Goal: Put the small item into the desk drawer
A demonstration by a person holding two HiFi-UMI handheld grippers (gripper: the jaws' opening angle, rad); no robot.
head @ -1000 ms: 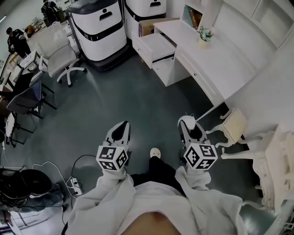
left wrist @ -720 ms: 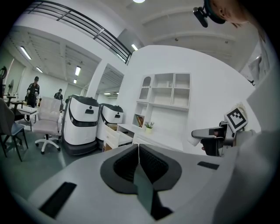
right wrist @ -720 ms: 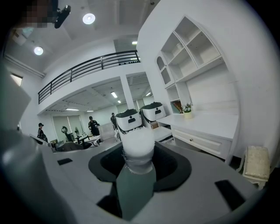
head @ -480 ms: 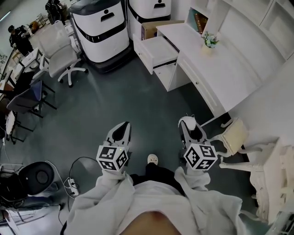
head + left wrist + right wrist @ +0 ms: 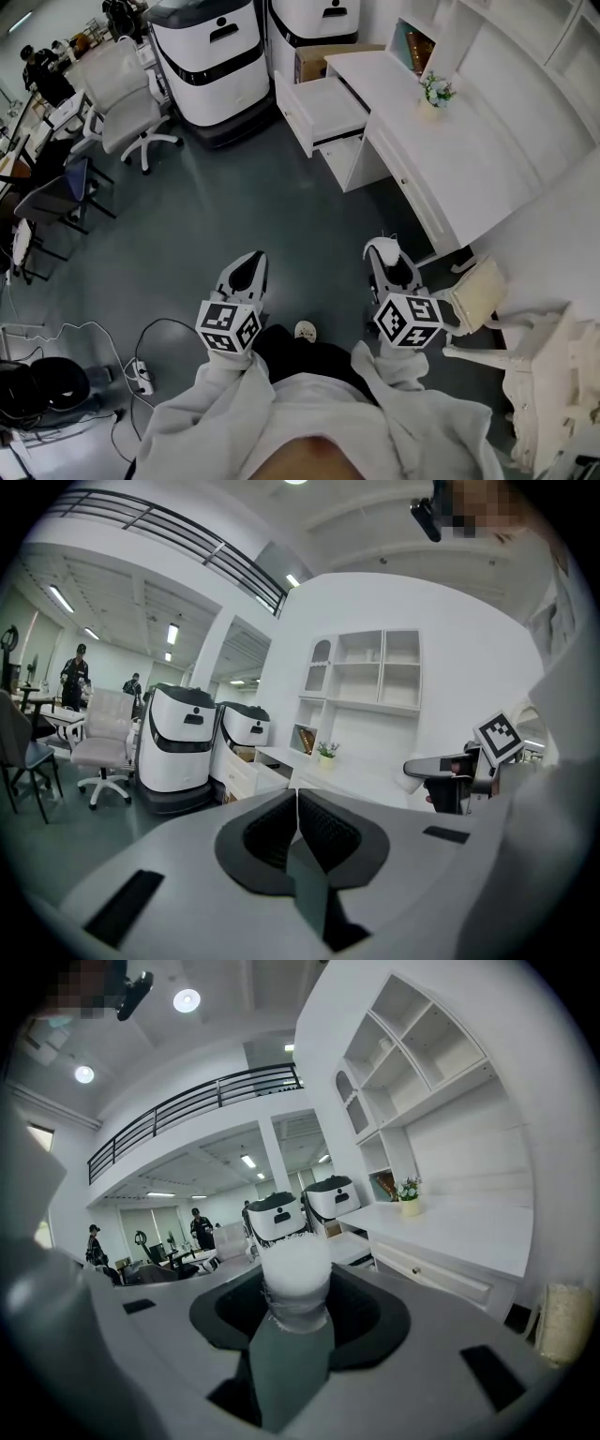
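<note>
My right gripper is shut on a small white round item, which fills the gap between the pads in the right gripper view. The left gripper hangs beside it, its jaws shut and empty in the left gripper view. Both are held above the grey floor, well short of the white desk. The desk drawer stands pulled open at the desk's far end, seen ahead in the right gripper view.
Two white-and-black machines stand beyond the drawer, with a cardboard box by the desk. A potted plant sits on the desk. A cream stool is at my right, an office chair at far left, and cables lie on the floor.
The person has walked forward, so the desk and stool have slid nearer and lower in the head view. Both grippers keep their pose, and the white item stays gripped.
</note>
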